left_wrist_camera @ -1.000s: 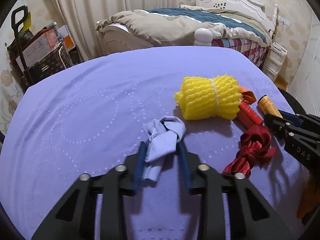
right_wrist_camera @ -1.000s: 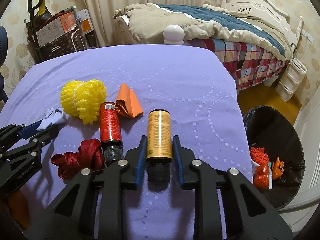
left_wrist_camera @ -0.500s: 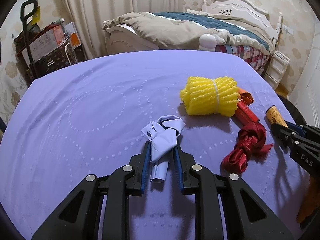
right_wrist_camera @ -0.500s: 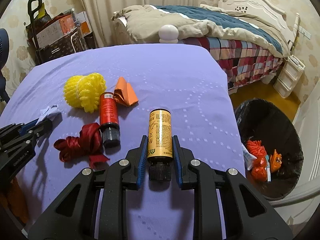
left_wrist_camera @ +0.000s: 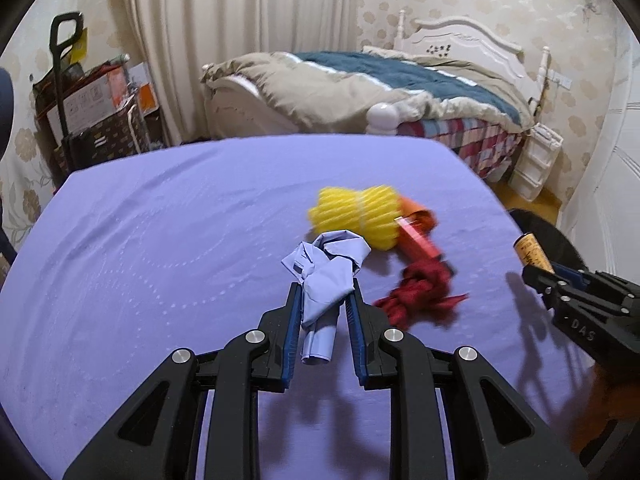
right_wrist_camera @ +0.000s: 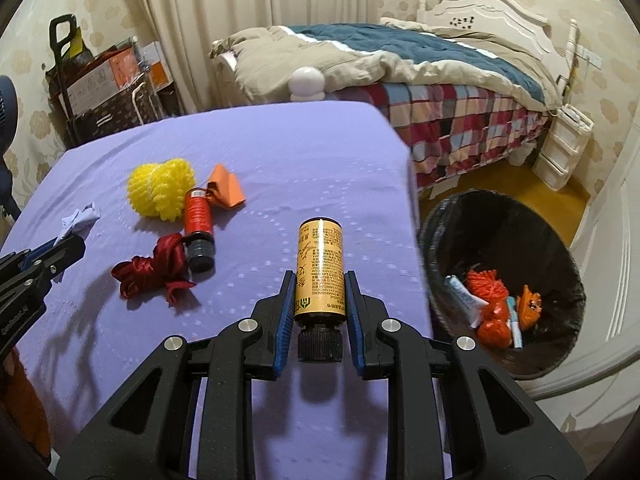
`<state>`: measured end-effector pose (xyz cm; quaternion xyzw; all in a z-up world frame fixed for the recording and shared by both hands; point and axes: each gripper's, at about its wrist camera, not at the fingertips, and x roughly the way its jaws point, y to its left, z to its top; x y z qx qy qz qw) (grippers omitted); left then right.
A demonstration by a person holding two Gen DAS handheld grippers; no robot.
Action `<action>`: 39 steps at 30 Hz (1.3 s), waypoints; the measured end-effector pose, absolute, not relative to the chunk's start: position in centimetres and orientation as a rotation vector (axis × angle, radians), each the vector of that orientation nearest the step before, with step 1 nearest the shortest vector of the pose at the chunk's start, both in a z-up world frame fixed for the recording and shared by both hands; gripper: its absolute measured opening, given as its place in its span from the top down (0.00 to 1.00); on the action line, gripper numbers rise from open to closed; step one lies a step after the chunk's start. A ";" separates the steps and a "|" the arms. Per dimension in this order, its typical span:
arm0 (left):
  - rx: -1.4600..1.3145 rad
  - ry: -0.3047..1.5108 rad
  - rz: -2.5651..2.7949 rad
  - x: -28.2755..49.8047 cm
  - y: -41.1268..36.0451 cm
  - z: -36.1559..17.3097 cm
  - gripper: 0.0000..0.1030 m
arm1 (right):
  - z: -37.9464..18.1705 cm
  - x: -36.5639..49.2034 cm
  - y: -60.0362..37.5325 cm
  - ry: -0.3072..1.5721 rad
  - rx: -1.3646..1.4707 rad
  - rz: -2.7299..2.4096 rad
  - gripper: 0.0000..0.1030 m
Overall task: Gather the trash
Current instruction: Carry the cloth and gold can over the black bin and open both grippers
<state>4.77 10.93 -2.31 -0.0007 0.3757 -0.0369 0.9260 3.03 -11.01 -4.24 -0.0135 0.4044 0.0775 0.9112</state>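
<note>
The left gripper (left_wrist_camera: 323,304) is clenched on a crumpled pale-blue paper wad (left_wrist_camera: 325,272), lifted above the purple tablecloth (left_wrist_camera: 160,240). The right gripper (right_wrist_camera: 319,292) clamps a gold-labelled bottle (right_wrist_camera: 320,270) between its 2 blue pads, cap toward the camera, near the table edge beside the black trash bin (right_wrist_camera: 552,240).
</note>
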 end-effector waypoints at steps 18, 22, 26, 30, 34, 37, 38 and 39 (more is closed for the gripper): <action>0.105 0.706 -0.312 7.4 -3.2 -0.8 0.78 | -2.3 3.3 -22.6 0.761 0.051 -0.078 0.78; 0.125 0.705 -0.341 8.5 -6.1 -1.3 0.78 | -2.5 3.8 -24.9 0.757 0.060 -0.123 0.78; 0.153 0.713 -0.369 9.6 -9.2 -2.0 0.78 | -3.0 4.4 -26.8 0.762 0.078 -0.152 0.78; 0.179 0.719 -0.391 10.2 -11.6 -2.4 0.78 | -3.7 5.2 -28.7 0.774 0.101 -0.172 0.78; 0.211 0.725 -0.401 11.2 -13.9 -3.1 0.78 | -4.3 5.9 -29.9 0.786 0.114 -0.185 0.77; 0.226 0.736 -0.404 11.9 -15.0 -3.7 0.78 | -4.8 6.3 -30.6 0.794 0.124 -0.192 0.77; 0.230 0.740 -0.404 12.1 -15.4 -3.9 0.78 | -4.9 6.5 -30.8 0.796 0.127 -0.194 0.77; 0.234 0.743 -0.404 12.3 -15.7 -4.0 0.78 | -5.1 6.6 -31.0 0.799 0.130 -0.196 0.77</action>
